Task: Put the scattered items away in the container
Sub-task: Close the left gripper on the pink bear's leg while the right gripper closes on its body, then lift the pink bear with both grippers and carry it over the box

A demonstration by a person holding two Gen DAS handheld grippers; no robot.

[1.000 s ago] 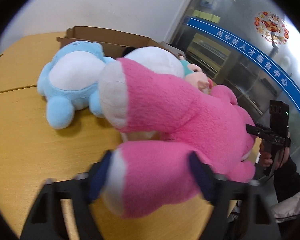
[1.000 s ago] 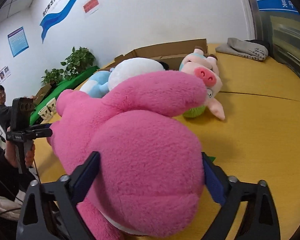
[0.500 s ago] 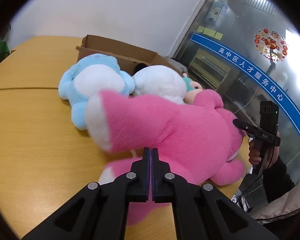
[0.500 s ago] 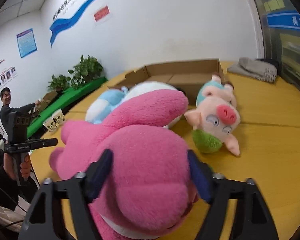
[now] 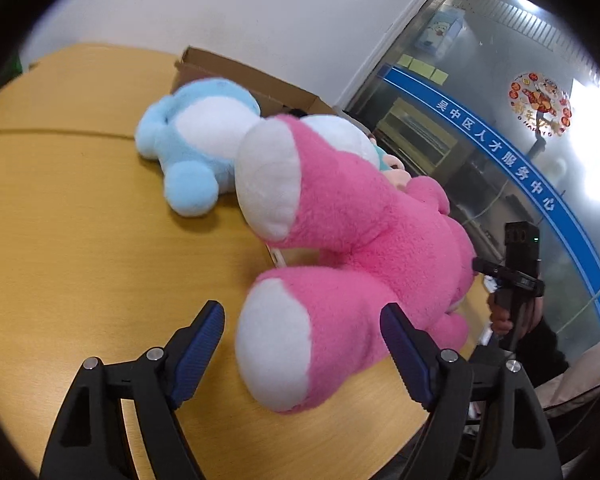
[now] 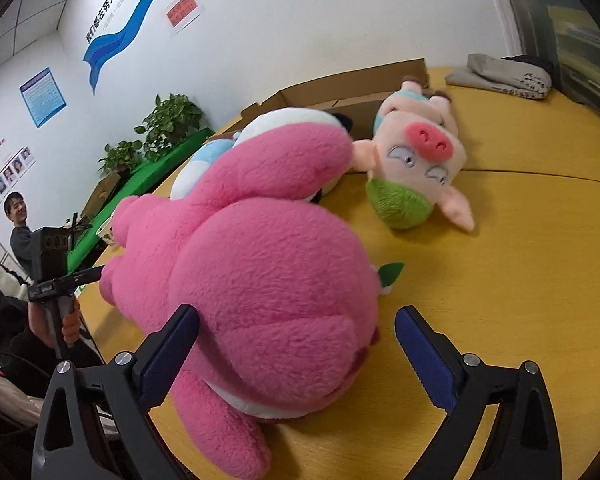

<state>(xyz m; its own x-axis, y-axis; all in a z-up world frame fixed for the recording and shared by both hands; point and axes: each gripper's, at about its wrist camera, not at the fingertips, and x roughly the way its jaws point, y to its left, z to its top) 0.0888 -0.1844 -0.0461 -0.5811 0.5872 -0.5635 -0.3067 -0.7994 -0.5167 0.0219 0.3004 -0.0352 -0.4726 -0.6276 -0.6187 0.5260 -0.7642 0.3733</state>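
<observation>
L claw (image 5: 302,332) is held wide apart, a white-soled foot of the pink plush (image 5: 364,248) set between the pads w/o being clamped. R claw (image 6: 296,336) is likewise spread, w/ the plush's round head (image 6: 260,280) between the pads, not gripped. The plush is laid on the bench (image 5: 80,240). Beyond it a blue plush (image 5: 196,148) and a pig plush (image 6: 416,160) are seen on the bench, just in front of the box (image 6: 364,80).
</observation>
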